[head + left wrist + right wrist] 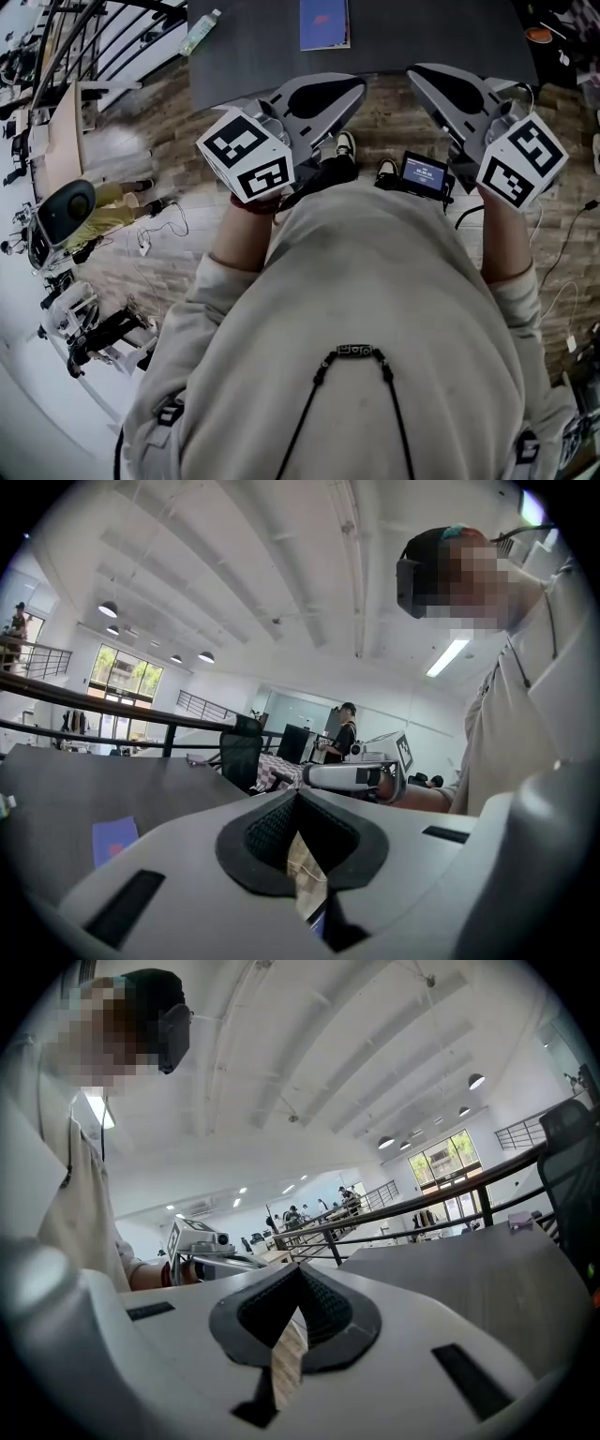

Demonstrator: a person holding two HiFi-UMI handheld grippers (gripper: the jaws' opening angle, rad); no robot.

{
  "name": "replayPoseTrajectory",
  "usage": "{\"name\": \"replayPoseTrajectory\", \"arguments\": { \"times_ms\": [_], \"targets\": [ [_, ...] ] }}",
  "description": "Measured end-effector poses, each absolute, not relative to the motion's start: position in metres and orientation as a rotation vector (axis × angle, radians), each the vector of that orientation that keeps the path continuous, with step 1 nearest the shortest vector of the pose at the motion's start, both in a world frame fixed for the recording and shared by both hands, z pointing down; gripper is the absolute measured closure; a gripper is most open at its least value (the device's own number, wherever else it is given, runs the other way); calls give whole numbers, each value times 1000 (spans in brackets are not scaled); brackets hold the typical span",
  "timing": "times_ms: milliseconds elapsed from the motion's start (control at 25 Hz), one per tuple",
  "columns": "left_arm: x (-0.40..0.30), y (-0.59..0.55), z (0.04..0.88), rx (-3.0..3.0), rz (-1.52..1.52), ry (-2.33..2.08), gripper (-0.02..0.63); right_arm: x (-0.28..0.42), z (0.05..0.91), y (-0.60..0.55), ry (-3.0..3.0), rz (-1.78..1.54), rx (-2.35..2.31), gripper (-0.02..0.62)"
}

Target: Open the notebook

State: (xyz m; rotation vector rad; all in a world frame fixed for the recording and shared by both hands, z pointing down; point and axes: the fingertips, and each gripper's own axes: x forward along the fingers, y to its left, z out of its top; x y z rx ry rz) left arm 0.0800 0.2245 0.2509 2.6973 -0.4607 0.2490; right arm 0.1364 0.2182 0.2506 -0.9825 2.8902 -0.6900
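Jaws on my left gripper point(349, 87) and right gripper point(420, 73) are pressed together, empty. Ahead of both, the blue notebook point(324, 23) lies flat on the table point(441, 33), long axis running away from me, nearer the left gripper. Both grippers hover short of the table's near edge, pointing roughly level.

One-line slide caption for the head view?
A person holds left tool and right tool, both shut and empty, near the dark table's edge; blue notebook lies closed beyond them.
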Motion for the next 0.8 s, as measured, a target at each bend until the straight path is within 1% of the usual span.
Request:
{"name": "replayPoseTrajectory", "arguments": {
  "times_ms": [200,400,560,800],
  "targets": [
    [80,218,247,2707,217,-438,600,130,253,217,2930,-674,-996,580],
    [77,195,233,2739,179,-411,600,123,237,198,2927,-636,-1014,580],
    [76,182,237,2751,170,-382,600,120,240,187,2930,-617,-1050,580],
    [74,140,230,2762,142,-332,600,117,235,154,2903,-638,-1093,580]
  ]
}}
